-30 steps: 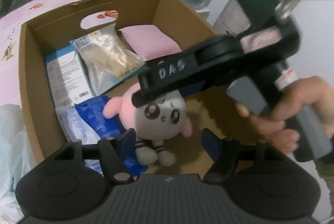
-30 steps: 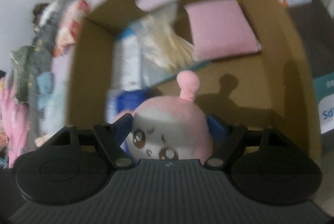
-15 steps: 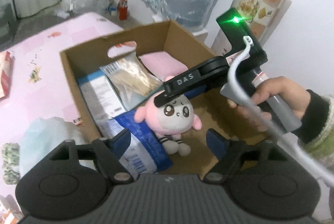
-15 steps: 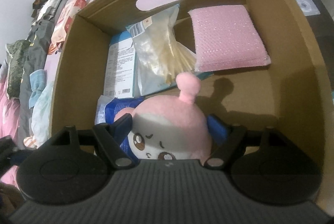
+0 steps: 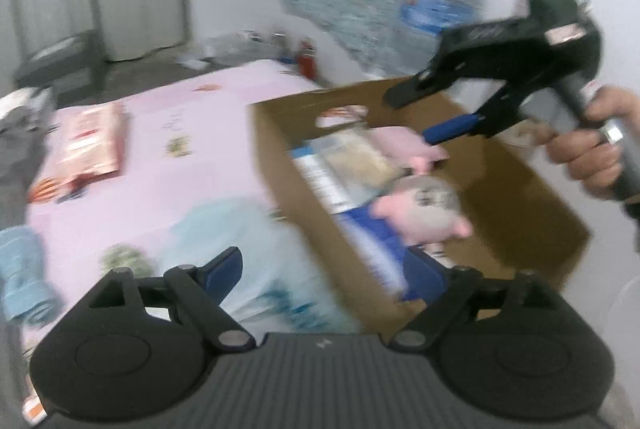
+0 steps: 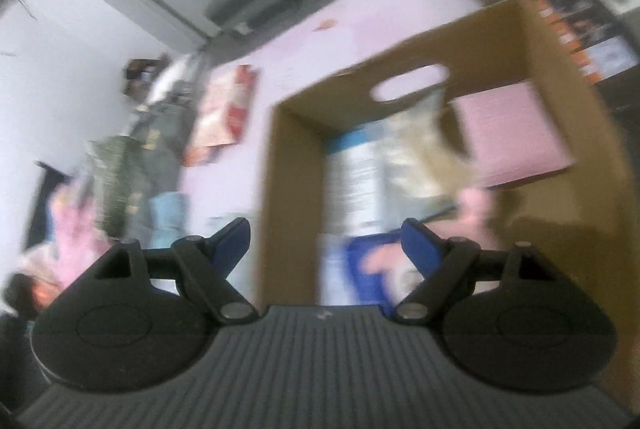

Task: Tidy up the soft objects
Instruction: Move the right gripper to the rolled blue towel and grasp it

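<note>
Plush doll [image 5: 424,213] is lying in the cardboard box [image 5: 520,197], pink-eared and grey-faced, on top of a blue packet [image 5: 380,241], below and ahead of both tongs. It is looking light and squashy, likely giving under any squeeze, so the round body seems a safer place to take hold than a thin ear. Left gripper [image 5: 332,269] is hanging with its jaws wide apart and nothing between them; they have just been opening further. Right gripper [image 6: 326,243] is doing the same, jaws spread and just opening a touch more, clear of the doll, which is showing blurred beside its right pad. From the left view the right gripper is hovering above the box, a hand [image 5: 588,153] on its handle.
</note>
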Action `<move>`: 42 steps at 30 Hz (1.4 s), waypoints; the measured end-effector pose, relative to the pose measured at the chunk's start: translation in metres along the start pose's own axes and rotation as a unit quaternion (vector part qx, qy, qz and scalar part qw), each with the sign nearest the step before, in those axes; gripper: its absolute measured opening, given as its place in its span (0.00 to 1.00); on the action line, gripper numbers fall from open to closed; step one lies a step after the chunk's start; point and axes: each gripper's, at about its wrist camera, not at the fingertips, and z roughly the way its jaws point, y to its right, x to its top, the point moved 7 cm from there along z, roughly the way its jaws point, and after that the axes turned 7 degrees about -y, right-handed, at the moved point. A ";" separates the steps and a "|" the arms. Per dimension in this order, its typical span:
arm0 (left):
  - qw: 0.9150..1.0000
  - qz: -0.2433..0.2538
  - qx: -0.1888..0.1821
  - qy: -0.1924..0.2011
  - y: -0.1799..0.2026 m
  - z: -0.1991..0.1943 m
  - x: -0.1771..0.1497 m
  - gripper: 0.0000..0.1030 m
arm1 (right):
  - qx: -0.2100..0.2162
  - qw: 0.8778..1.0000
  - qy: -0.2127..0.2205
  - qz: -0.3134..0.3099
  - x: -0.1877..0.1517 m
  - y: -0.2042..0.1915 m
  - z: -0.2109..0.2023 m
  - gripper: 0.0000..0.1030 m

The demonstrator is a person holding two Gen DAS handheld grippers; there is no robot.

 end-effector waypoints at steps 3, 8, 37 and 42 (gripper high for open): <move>0.999 -0.036 0.036 0.005 -0.037 -0.010 -0.015 0.86 | 0.025 0.999 -0.015 -0.021 0.000 -0.040 0.020 0.80; 0.990 -0.094 0.105 0.029 -0.099 -0.033 -0.037 0.86 | 0.062 0.995 -0.056 -0.058 -0.004 -0.116 0.073 0.81; 0.940 -0.286 0.177 -0.052 -0.341 0.058 -0.069 0.58 | 0.016 0.962 -0.261 -0.080 -0.005 -0.291 0.461 0.78; 0.937 -0.312 0.146 -0.055 -0.348 0.071 -0.072 0.44 | 0.036 0.961 -0.260 -0.087 -0.008 -0.294 0.463 0.64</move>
